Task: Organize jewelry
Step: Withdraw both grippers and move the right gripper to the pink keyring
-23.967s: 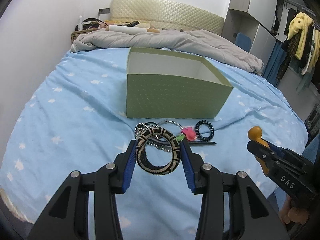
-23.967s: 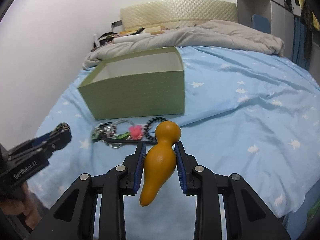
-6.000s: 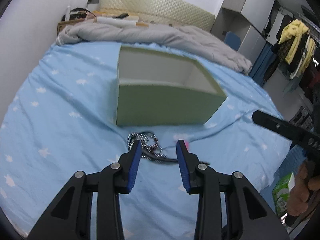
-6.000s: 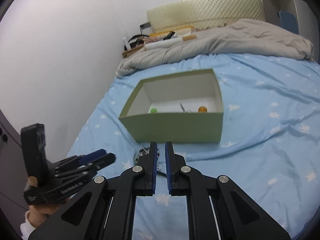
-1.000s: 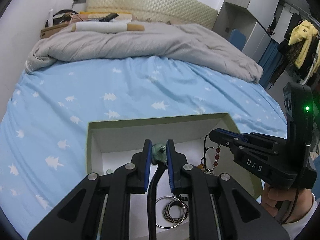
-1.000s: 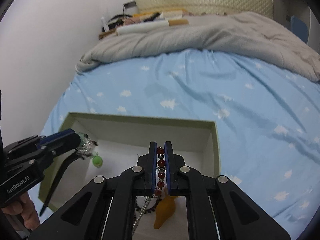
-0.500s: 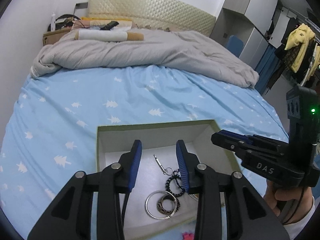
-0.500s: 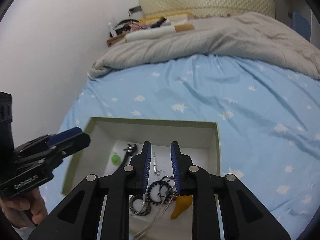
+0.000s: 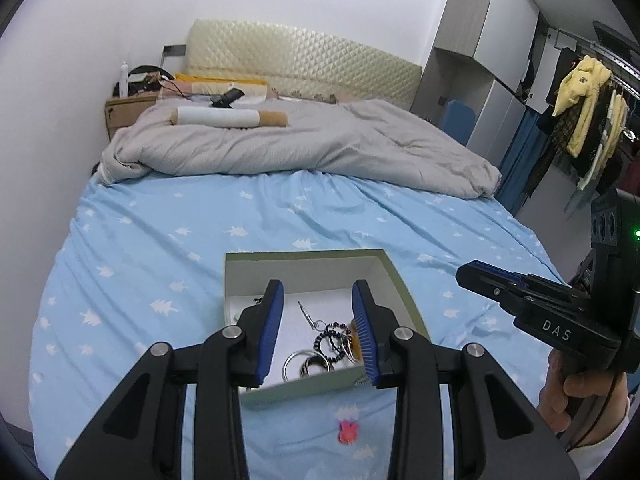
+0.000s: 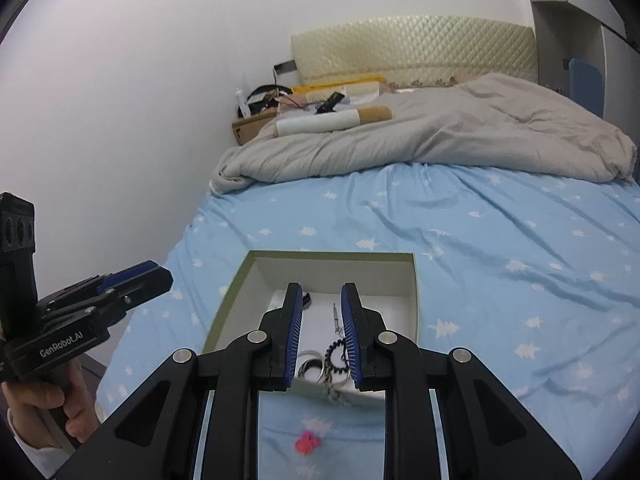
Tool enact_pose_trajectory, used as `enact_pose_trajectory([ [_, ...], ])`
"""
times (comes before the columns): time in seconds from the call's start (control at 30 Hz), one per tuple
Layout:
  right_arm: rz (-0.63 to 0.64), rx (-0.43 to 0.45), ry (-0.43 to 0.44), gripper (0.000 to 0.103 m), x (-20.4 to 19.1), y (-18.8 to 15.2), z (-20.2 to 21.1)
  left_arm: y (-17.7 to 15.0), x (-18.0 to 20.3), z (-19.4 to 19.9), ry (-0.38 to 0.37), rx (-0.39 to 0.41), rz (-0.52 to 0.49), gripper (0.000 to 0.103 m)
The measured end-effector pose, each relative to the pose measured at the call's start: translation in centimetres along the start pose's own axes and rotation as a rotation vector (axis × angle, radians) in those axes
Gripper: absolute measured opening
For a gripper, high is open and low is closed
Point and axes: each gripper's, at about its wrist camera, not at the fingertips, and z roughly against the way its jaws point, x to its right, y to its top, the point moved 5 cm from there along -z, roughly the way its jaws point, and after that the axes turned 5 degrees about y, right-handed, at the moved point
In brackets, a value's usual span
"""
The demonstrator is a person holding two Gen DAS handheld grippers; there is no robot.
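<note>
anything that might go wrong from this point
The small pink piece lies on the blue sheet outside the green box, so it may get missed. A chain hangs over the box's near wall and might slide out. Both the left gripper and right gripper are open and empty.

The black plastic right gripper (image 9: 464, 276) has white letters "DAS" on its side. The black plastic left gripper (image 10: 160, 276) says "GenRobot.AI".

We look down from both wrists, over the box (image 9: 401, 288) (image 10: 416, 292) toward the headboard (image 9: 304, 60) (image 10: 412, 46). Both views share the box, sheet (image 9: 160, 224) (image 10: 500, 240) and duvet (image 9: 320, 148) (image 10: 440, 136), seen from near.
</note>
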Motion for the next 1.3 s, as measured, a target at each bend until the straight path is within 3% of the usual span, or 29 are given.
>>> enact_pose_trajectory([
  [0.17,-0.001,0.041,-0.006,0.018,-0.6,-1.9,2.7,-1.6,0.0,2.2,0.004,0.019,0.014,0.036],
  [0.5,-0.003,0.068,-0.017,0.018,-0.6,-6.8,4.2,-6.7,0.1,3.0,-0.001,0.002,0.045,0.036],
  [0.93,-0.033,0.043,-0.022,0.018,-0.8,-13.1,3.6,-11.8,-0.6,3.5,0.04,-0.003,0.042,0.036],
  [1.3,-0.077,-0.012,0.011,0.018,-1.0,-18.0,1.2,-14.9,-1.5,1.7,0.052,-0.059,0.048,0.036],
])
